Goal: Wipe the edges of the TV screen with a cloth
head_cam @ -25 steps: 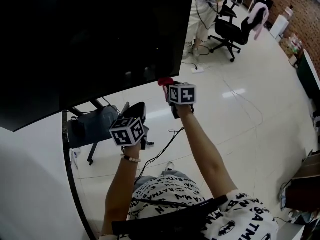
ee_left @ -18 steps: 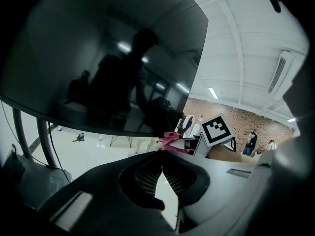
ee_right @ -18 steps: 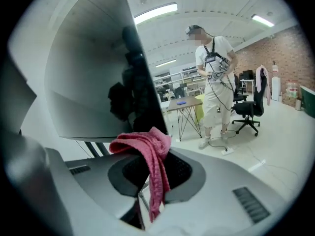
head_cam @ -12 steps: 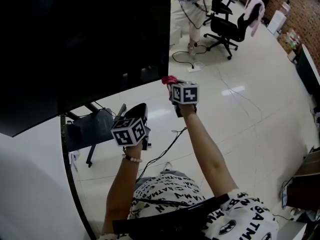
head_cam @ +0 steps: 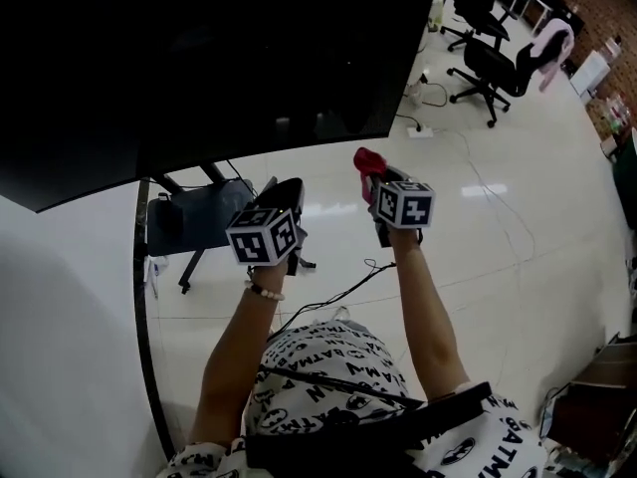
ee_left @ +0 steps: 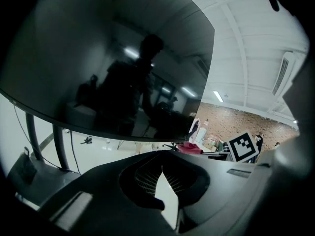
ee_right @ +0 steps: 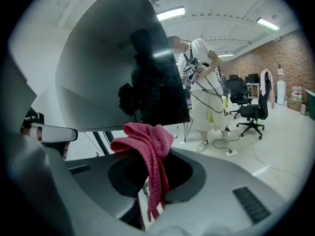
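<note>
The right tongs (head_cam: 373, 177) are clamped on a crumpled pink terry cloth (head_cam: 365, 158), just under the lower edge of the large black flat TV screen (head_cam: 199, 58), near its right corner. The left tongs (head_cam: 286, 199) are closed on nothing, beside them below the same edge.

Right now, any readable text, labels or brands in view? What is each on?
"BATMAN": repeated print on the person's white patterned T-shirt.
No letters, only square code patterns, on the black-and-white marker cube of the left gripper or on the marker cube of the right gripper.
No brand or label readable on the large black TV screen.
None on the pink terry cloth.
</note>
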A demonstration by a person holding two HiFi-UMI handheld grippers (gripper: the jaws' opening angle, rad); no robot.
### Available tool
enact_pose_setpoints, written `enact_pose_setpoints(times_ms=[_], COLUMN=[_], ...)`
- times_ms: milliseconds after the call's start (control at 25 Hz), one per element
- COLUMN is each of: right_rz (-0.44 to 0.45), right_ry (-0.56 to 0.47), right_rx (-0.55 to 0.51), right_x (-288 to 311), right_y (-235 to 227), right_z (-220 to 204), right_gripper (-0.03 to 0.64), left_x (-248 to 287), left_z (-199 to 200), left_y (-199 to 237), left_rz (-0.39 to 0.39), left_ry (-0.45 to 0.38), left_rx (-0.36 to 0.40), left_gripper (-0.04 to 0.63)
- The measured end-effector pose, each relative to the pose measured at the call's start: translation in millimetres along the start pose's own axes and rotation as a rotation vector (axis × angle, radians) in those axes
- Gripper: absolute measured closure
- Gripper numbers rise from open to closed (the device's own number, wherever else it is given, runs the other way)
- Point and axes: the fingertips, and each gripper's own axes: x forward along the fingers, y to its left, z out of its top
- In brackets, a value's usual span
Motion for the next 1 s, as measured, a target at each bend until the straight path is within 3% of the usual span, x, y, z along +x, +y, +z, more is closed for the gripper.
enact_pose_setpoints(times_ms=[320,480,1000], right_rz=[0.121,0.139,0.103], right_ry=[-0.034,-0.066,-0.073], right_rx=[-0.081,-0.117,-0.111], right_x=[1.6,-4.0,-10.9], right_y=[103.1,139.0,165.6], right_z=[16.5,31.8,28.5], right_gripper=[0.541,0.541,0.541], left_x=[-49.5,-64.7,-78.0], left_z=[11.3,16.9,22.3], left_y=[66.8,83.4,94.3], left_rz=[0.086,0.096,0.043], left_ry=[-0.033,-0.038,-0.036], left_rx=[0.040,0.058,0.059], left_gripper=[0.597,0.597,0.597])
